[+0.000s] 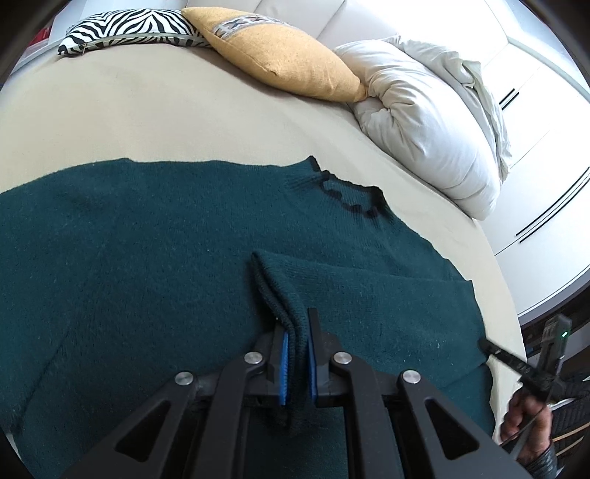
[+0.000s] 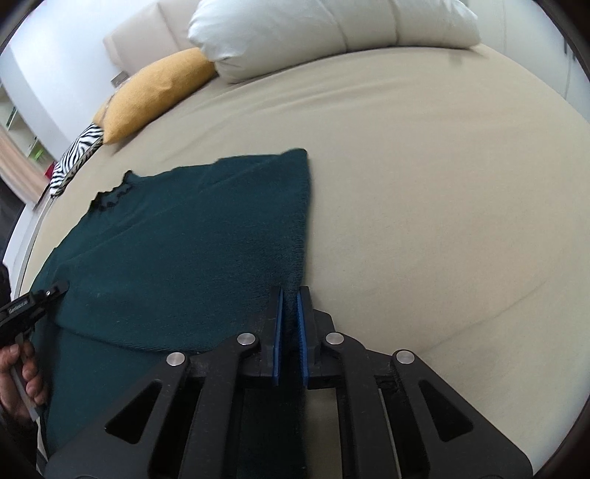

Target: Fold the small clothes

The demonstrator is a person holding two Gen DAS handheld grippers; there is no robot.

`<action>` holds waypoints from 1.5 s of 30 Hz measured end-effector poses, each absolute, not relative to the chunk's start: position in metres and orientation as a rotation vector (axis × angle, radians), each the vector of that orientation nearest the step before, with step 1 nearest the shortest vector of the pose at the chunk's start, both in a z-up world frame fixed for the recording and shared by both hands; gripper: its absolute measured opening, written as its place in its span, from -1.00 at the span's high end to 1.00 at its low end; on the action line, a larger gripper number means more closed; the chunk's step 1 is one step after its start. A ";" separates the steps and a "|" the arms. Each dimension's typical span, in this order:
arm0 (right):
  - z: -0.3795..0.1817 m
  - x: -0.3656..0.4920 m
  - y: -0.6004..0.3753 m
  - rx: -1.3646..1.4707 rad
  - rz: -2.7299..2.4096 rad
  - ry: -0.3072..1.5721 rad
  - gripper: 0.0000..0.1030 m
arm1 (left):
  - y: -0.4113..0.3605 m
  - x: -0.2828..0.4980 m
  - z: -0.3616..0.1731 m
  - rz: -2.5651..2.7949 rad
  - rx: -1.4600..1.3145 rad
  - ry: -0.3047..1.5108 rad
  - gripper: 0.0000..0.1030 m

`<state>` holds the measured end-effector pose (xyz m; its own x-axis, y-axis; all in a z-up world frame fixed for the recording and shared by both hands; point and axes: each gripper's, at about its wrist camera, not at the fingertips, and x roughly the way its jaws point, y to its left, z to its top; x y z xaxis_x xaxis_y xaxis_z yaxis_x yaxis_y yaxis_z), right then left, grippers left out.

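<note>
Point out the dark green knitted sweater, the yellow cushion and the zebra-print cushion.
Dark green knitted sweater (image 1: 147, 258): left wrist view, flat body.
Yellow cushion (image 1: 284, 55): left wrist view, its middle.
Zebra-print cushion (image 1: 129, 27): left wrist view, striped top.

A beige bed (image 1: 155, 110) carries three cushions along its far edge: a zebra-striped pillow (image 1: 129, 31) at the far left corner, a mustard-yellow pillow (image 1: 280, 59) just beside it and overlapping it, and a bunched white duvet (image 1: 424, 121) touching the yellow pillow's other end.

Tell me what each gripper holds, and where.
Both hold the green sweater: left gripper on a folded cuff, right gripper on its ribbed edge.
</note>
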<state>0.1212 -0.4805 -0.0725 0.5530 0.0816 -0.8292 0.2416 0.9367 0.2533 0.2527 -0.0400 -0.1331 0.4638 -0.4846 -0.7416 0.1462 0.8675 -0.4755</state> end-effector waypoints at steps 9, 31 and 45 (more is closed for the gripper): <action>-0.069 0.190 -0.497 0.409 -0.157 0.990 0.70 | -0.042 0.252 -0.134 -0.403 -0.362 1.019 0.82; -0.040 0.153 -0.486 0.367 -0.246 0.812 0.85 | 0.014 0.193 -0.098 -0.383 -0.400 0.911 0.29; 0.046 0.027 -0.285 0.287 0.153 0.550 -0.64 | 0.327 0.009 -0.087 0.258 -0.926 0.643 -0.42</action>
<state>0.0271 -0.2855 0.0464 0.8423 0.2190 -0.4924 -0.0661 0.9488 0.3089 0.0092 0.3271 -0.0872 0.7858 -0.0615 -0.6154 -0.4700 0.5874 -0.6588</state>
